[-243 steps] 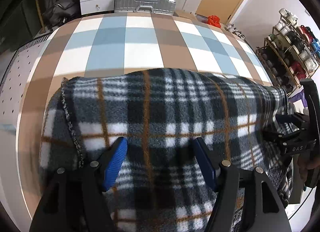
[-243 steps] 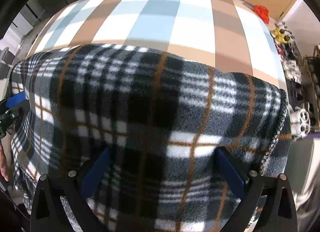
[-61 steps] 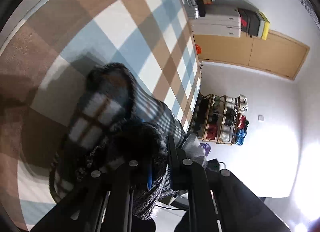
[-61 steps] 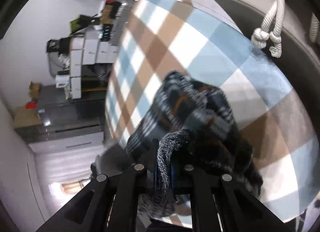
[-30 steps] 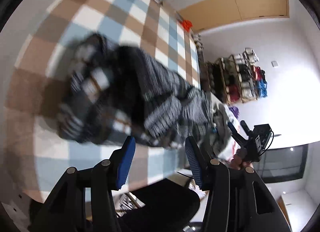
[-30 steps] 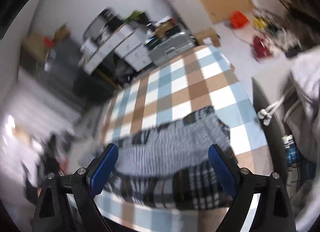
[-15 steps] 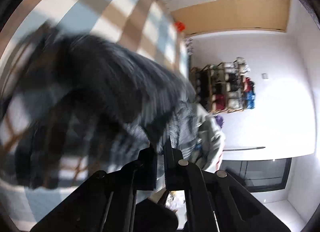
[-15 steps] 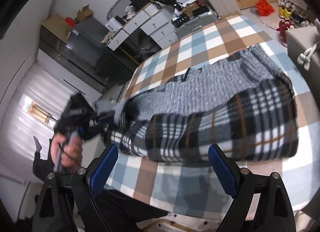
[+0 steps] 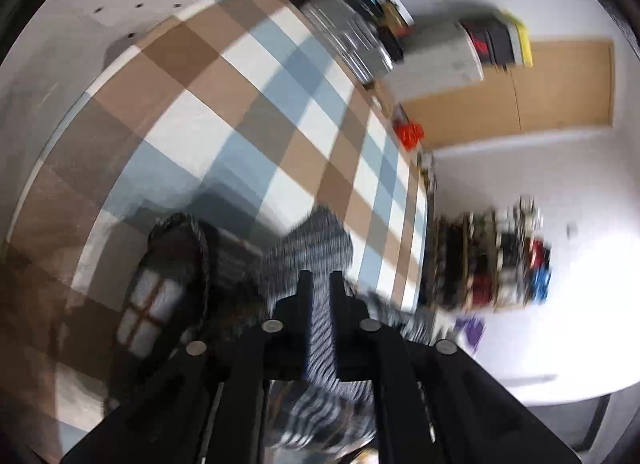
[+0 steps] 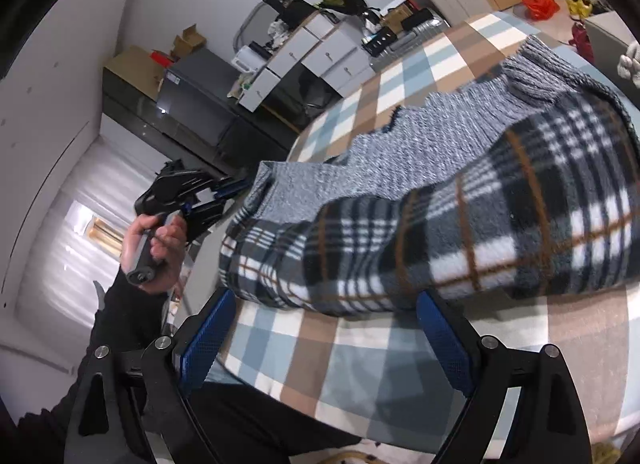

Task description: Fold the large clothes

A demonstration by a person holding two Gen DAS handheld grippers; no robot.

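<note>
Left gripper [image 9: 319, 288] now opening around garment [image 10: 460, 200], right gripper [image 10: 324, 338] lowered, jaws wide

Checked bedcover [image 10: 360, 348], drawers [image 10: 320, 52], suitcase [image 9: 352, 44]

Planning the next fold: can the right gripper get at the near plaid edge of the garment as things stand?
Probably yes: the right gripper is open, and only bare checked cover lies between its fingers and the garment.
</note>
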